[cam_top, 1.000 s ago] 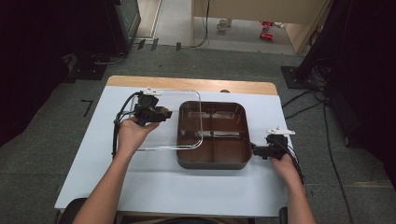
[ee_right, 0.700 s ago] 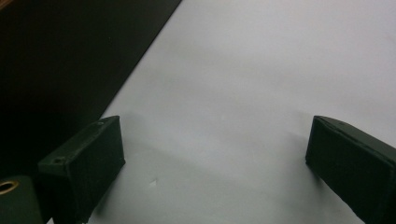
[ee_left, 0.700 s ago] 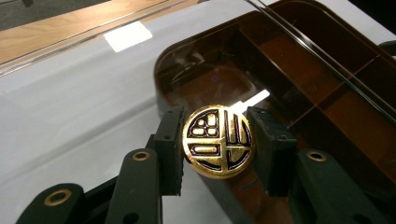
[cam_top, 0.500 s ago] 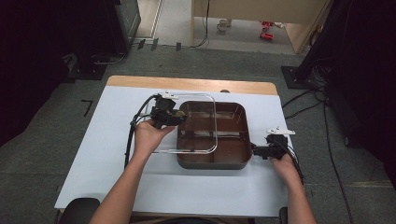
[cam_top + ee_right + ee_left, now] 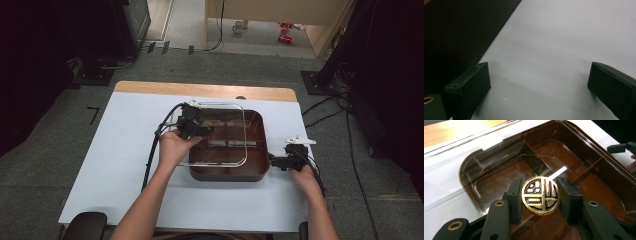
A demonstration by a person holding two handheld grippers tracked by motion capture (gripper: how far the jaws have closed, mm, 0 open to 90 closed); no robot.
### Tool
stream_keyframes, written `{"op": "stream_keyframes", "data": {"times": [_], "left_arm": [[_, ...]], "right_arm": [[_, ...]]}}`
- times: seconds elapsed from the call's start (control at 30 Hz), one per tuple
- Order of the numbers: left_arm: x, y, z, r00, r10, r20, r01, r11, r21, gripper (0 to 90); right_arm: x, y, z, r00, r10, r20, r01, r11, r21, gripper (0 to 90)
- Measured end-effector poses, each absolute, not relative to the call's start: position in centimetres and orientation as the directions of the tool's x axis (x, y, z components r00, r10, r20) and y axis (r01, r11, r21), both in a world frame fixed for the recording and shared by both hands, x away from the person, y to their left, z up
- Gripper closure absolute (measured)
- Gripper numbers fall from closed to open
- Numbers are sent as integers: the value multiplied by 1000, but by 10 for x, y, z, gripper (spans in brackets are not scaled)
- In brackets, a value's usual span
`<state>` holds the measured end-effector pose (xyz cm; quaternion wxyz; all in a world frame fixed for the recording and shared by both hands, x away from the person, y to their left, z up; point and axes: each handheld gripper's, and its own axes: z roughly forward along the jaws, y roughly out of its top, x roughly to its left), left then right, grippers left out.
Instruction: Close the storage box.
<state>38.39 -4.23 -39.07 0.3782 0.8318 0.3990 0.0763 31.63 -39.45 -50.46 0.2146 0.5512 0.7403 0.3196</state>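
Note:
A dark brown tray (image 5: 227, 175) with divided compartments sits at the table's middle. Above its left and middle part hangs a clear lid (image 5: 222, 150), set slightly left of the tray's outline. My left gripper (image 5: 196, 126) is shut on the lid's round gold knob (image 5: 541, 195), which sits between both pads (image 5: 514, 195). Through the clear lid (image 5: 499, 167), the brown compartments (image 5: 596, 187) show beneath. My right gripper (image 5: 275, 163) stands open on the table beside the tray's right wall. Its jaws (image 5: 539, 85) have only bare tabletop between them.
The pale blue tabletop (image 5: 120, 150) lies to the left and front of the tray. A wooden strip (image 5: 200, 90) runs along the far edge. The tray's dark wall (image 5: 454, 30) lies just left of the right gripper. Cables and dark equipment stand on the floor around the table.
My left hand has carried the lid rightward, from beside the tray's left edge to over the tray. The right hand has stayed in place.

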Motion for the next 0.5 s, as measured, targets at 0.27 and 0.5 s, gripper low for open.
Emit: {"op": "stream_keyframes", "data": {"times": [0.27,0.5], "left_arm": [[383,-63,-396,679,721,-138,594,-429,681,597],[381,-84,-402,688,720,-94,580,-467,667,596]], "right_arm": [[316,-394,-505,-299,954,37,681,185,709,38],[316,-394,-505,-300,953,36,680,187,709,37]]}}
